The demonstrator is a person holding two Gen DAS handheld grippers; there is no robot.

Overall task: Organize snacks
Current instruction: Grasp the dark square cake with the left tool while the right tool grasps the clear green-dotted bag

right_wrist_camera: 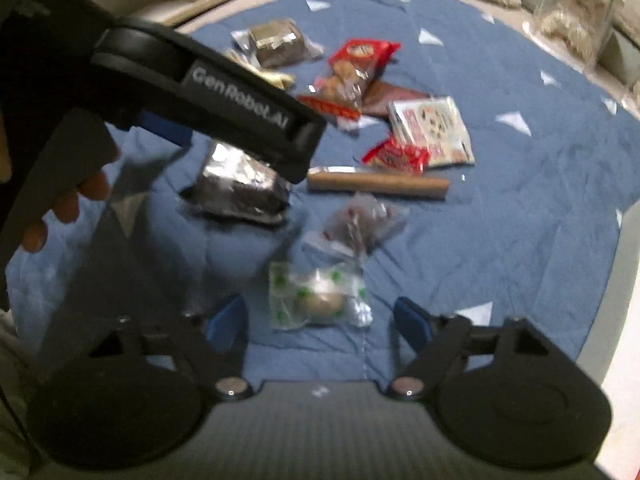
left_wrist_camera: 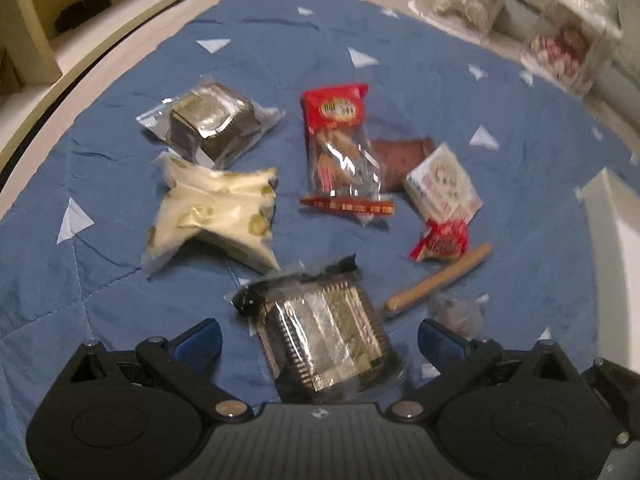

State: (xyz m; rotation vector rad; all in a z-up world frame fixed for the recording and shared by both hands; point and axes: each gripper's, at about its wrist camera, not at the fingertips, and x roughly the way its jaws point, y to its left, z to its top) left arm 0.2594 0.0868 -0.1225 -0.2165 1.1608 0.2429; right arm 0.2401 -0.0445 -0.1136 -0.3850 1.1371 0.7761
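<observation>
Clearly pick-up stage: left gripper fingers spread around dark foil cake pack, right gripper fingers spread around green-dotted sweet, just below that pack; both need closing next.

Blue quilted cloth with pale triangles spread over a surface, snack packs scattered on it. Two dark foil-wrapped cakes, cream pouch, red-topped clear cracker bag, brown flat pack, white square packet, small red packet, sausage stick. Nearer: clear brown-candy wrapper, green-dotted wrapper holding a round sweet.
</observation>
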